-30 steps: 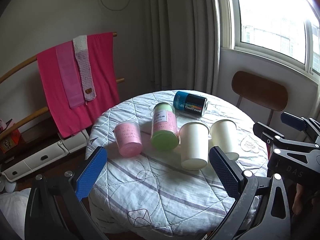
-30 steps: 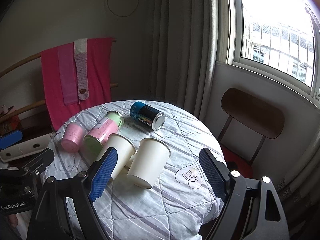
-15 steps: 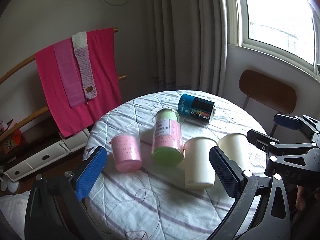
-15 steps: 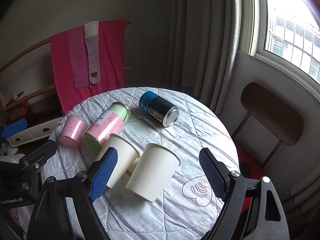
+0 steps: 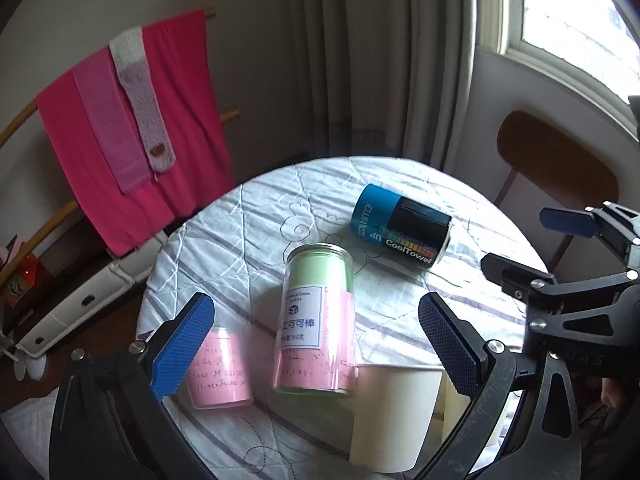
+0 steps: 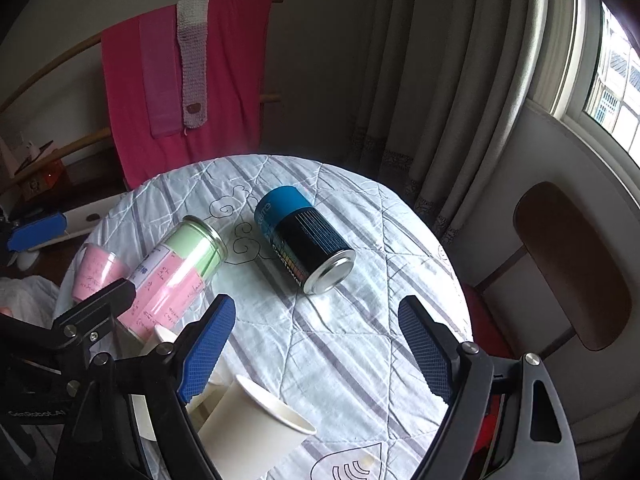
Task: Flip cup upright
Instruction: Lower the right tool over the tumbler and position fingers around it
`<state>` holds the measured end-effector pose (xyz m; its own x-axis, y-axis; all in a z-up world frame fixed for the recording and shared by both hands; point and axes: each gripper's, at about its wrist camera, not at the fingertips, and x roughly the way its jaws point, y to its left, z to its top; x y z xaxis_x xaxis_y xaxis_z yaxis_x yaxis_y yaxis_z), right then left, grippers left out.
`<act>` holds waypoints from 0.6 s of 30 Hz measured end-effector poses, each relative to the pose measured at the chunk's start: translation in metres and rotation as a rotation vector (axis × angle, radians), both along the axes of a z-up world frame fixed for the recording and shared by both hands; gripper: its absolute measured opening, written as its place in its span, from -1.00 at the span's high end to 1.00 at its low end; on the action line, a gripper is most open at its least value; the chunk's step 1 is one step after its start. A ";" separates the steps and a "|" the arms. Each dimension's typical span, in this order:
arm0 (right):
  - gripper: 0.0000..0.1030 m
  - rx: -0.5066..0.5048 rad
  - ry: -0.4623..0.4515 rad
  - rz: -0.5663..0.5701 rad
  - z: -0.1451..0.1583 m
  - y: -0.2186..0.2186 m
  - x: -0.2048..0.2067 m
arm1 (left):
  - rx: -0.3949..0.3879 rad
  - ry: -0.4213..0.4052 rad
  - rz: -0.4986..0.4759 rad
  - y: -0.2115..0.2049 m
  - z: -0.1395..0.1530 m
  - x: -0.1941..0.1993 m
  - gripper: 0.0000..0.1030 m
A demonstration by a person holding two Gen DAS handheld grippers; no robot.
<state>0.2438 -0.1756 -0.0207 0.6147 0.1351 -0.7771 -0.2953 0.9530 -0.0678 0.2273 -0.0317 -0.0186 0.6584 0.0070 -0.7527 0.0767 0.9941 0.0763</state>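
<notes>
Near the worktop [image 6: 360,340] edge lie our two paper cups [image 6: 256,428], tipped over; both the left gripper [image 5: 316,344] and the right gripper [image 6: 316,348] hang spread wide above, empty, framing them for a grab.

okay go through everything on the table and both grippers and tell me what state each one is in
Left gripper: open, empty.
Right gripper: open, empty.
White paper cup: lying on its side.
Second white paper cup: lying on its side.
Pink cup: lying on its side.
Green and pink canister: on its side.
Blue and black can: on its side.
</notes>
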 end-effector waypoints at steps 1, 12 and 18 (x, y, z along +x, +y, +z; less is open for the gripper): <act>-0.65 -0.006 0.027 0.006 0.005 0.001 0.007 | 0.005 0.036 0.012 0.002 0.003 0.007 -1.00; -0.65 -0.039 0.313 0.119 0.057 0.016 0.068 | -0.048 0.335 0.064 0.007 0.045 0.044 -1.00; -0.65 -0.096 0.377 0.144 0.052 0.009 0.099 | -0.056 0.368 0.084 -0.018 0.051 0.068 -1.00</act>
